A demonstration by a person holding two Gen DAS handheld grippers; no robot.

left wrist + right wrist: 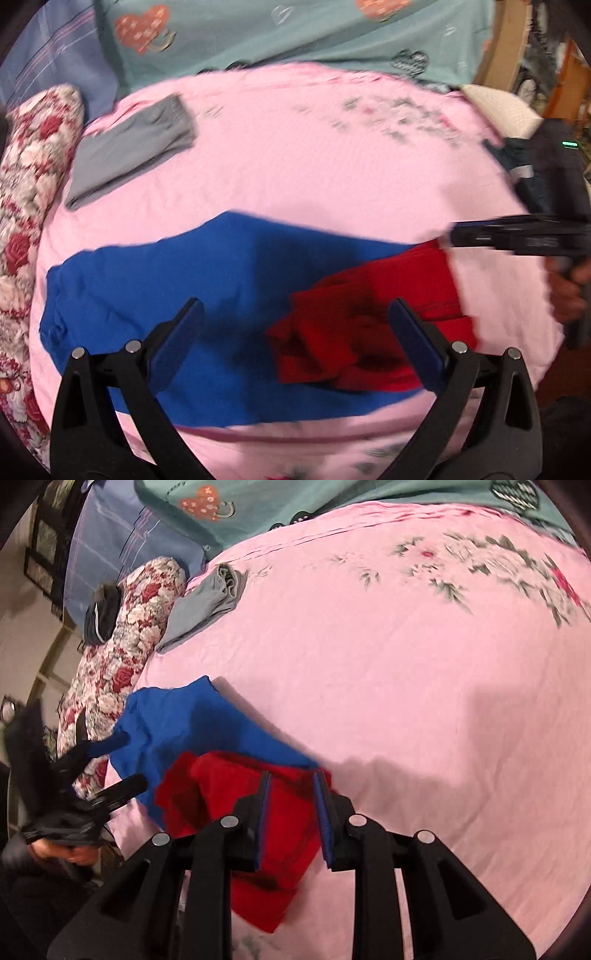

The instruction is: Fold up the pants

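Blue pants (155,295) lie spread on the pink bed sheet (314,166), also in the right wrist view (192,723). A crumpled red garment (369,314) lies on their right part, also in the right wrist view (280,823). My left gripper (295,325) is open, hovering above the blue pants and the red garment, holding nothing. My right gripper (291,779) is partly open with its jaws straddling the red garment's upper edge; it also shows in the left wrist view (458,236) at the right.
Folded grey pants (129,147) lie at the far left of the sheet, also in the right wrist view (207,605). A floral pillow (29,177) lies along the left edge. A teal blanket (295,29) lies at the back. Dark clothing (517,166) sits at the right edge.
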